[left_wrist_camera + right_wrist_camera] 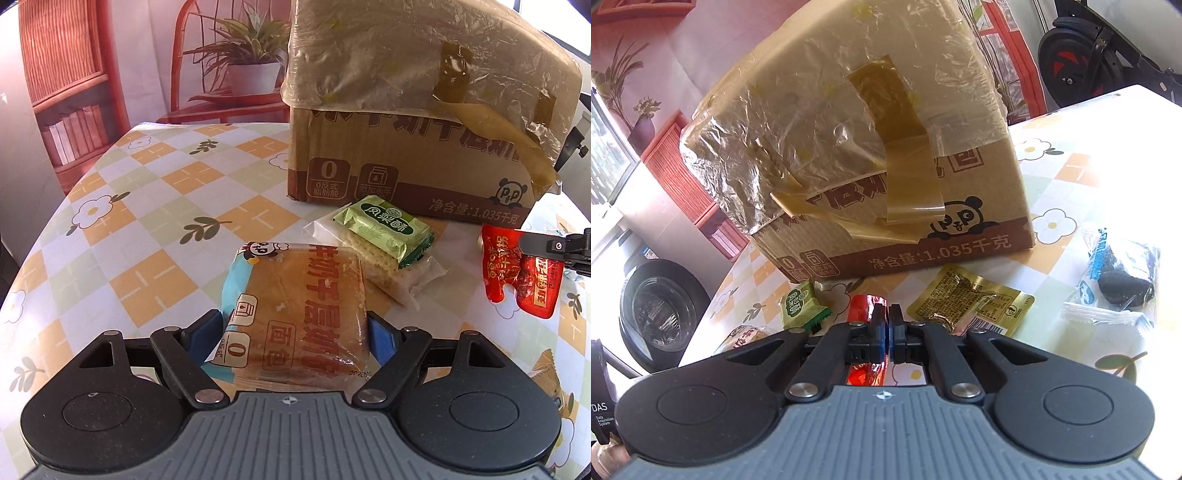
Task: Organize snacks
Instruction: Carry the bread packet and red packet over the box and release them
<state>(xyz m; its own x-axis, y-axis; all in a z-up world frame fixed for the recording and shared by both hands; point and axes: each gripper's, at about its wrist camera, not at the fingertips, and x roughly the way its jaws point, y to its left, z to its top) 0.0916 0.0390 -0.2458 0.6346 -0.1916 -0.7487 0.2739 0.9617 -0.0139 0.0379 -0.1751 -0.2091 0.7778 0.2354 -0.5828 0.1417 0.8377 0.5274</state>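
A wrapped bread slice (295, 317) with red print and a panda logo lies on the checked tablecloth (147, 221). My left gripper (295, 328) is open and straddles it, a blue pad close beside each edge. In the right wrist view my right gripper (888, 332) is shut on a crinkled red snack packet (864, 310). The left wrist view shows that red packet (517, 280) hanging off the table from the right gripper (532, 245) at the right edge. A taped cardboard box (406, 166) with a plastic-covered top stands behind the snacks.
A green packet (384, 229) rests on a clear cracker pack (388, 273) by the box (886, 147). A gold packet (971, 299), a dark cookie pack (1123, 280) and a white sachet (1100, 317) lie to the right. An orange wrapper (550, 373) shows at the far right.
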